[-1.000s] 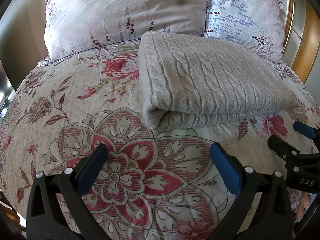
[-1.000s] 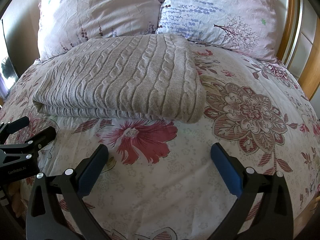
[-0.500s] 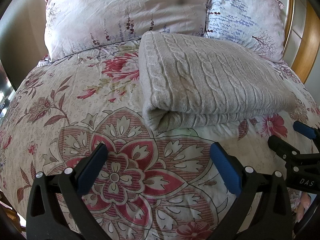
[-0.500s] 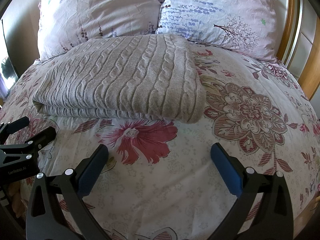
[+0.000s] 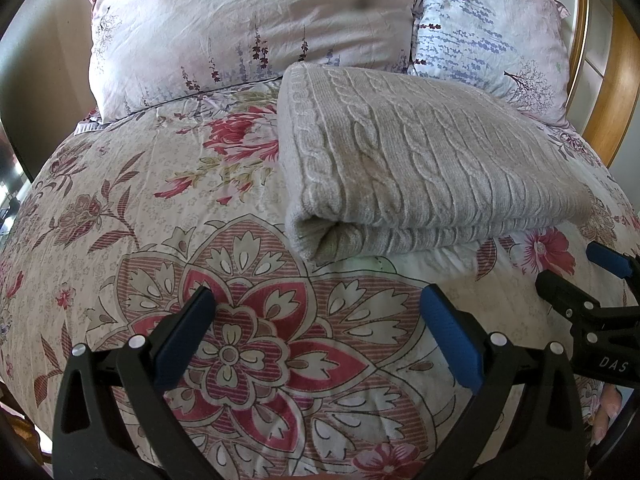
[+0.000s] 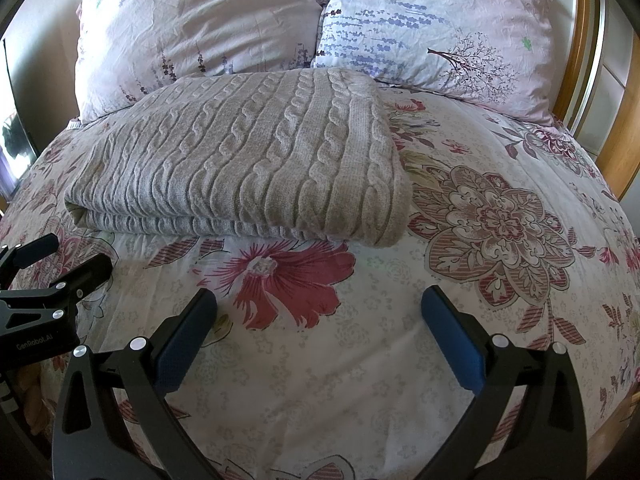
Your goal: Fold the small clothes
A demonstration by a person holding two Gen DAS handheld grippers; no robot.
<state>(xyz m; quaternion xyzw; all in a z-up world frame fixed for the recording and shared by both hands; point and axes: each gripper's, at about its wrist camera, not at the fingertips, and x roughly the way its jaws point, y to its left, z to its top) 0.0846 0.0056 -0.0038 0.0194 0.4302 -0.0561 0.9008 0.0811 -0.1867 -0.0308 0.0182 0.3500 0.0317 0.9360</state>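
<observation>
Nothing's budged in the last second: both the left gripper (image 5: 316, 328) and right gripper (image 6: 318, 326) hover wide open and empty, short of the folded knit sweater (image 6: 248, 160), so folding looks basically done.

Both wrist views low, facing shared sweater (image 5: 420, 160).

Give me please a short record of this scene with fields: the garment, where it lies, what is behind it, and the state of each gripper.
garment: grey cable-knit sweater, folded
surface: floral bedcover
behind: two pillows, one left, one right
left gripper: open, holds nothing, apart from the sweater
right gripper: open, holds nothing, apart from the sweater
</observation>
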